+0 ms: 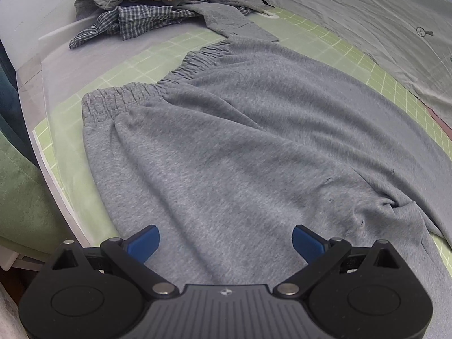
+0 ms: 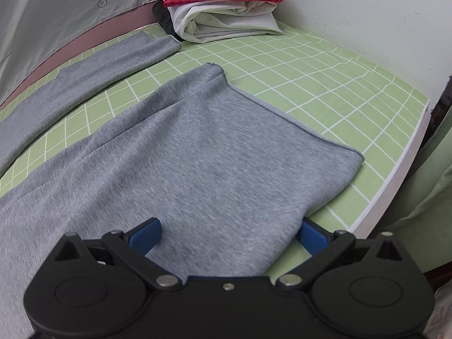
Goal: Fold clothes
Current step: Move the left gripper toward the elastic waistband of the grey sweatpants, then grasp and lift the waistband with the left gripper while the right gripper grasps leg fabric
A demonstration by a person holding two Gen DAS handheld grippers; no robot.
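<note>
Green gridded matting (image 2: pixel 325 90) covers the work surface, and a pair of grey sweatpants (image 1: pixel 240 141) lies spread flat over it, unfolded, with the two legs parted so that a wedge of mat shows between them. Taking the sweatpants as the landmark: beyond their elastic waistband (image 1: pixel 135 96) sits a loose heap of unfolded clothes (image 1: pixel 158 5), grey, blue check and tan; beyond their leg hems sits a neat stack of folded clothes (image 2: pixel 223 8) topped by a red checked piece. The left gripper (image 1: pixel 226 243) hangs low over the seat of the sweatpants, its blue fingers spread wide with nothing between them. The right gripper (image 2: pixel 228 236) hangs over the nearer leg (image 2: pixel 212 152), fingers also spread wide; the leg's near edge runs just beside its right-hand finger, but no cloth is pinched. The fabric looks like thick, soft fleece jersey: limp, fairly heavy for clothing, not slippery, so it should drape and drag on the mat rather than hold any shape. A good hold would be the gathered waistband, thick enough to bite, and the stitched hem (image 2: pixel 282 115) of the nearer leg, taking both layers so one leg can be laid over the other leg (image 2: pixel 93 65).
</note>
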